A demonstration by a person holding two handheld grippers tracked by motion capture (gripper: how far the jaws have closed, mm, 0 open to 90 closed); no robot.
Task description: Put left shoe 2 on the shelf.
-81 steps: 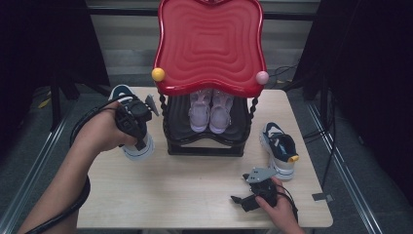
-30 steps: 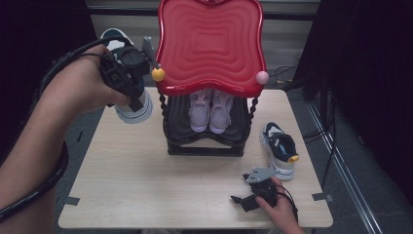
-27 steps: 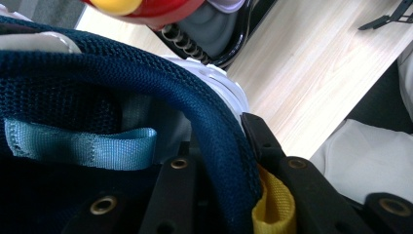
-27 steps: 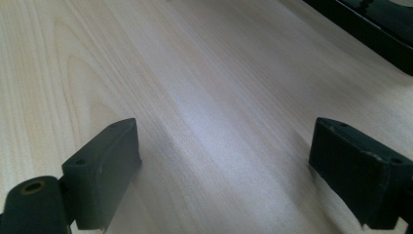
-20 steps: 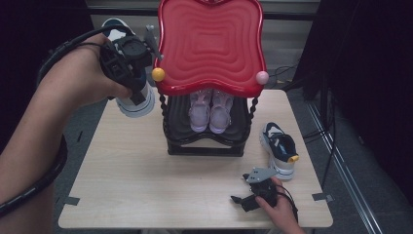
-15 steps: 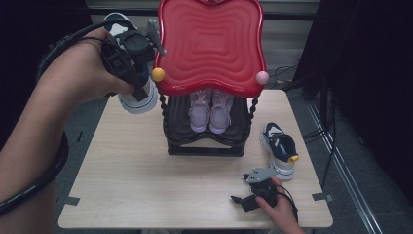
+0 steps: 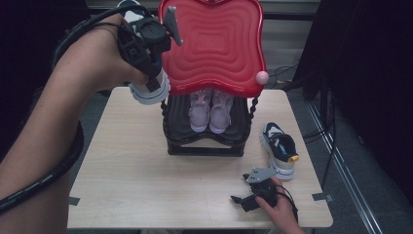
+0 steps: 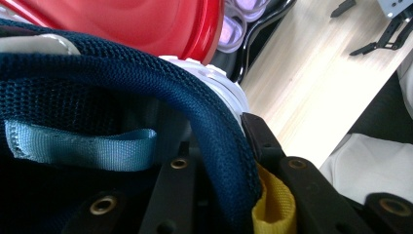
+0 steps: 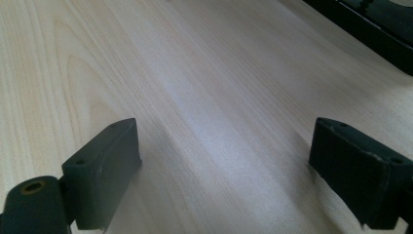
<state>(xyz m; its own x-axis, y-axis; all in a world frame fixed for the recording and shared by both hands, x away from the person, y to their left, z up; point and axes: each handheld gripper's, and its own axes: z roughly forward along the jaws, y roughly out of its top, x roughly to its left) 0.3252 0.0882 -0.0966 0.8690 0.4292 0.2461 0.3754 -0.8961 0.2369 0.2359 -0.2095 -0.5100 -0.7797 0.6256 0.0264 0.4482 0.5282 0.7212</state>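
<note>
Up at the far left corner of the red shelf top (image 7: 212,46) you're holding a navy sneaker (image 7: 148,87) in your left gripper (image 7: 146,41), jaws clamped on its heel collar. It's hanging in the air, white sole showing, just beside the rim. My guess is it's going on top, so the landing spot is lying to the right. Its mate (image 7: 280,148) is sitting on the table (image 7: 126,180) by your right gripper (image 7: 255,195), which is resting there with jaws spread wide, holding nothing.

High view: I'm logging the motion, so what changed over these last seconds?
The left gripper, shut on the navy sneaker, lifted it off the table up beside the red top shelf. The right gripper, second sneaker and pink pair stayed put.
</note>
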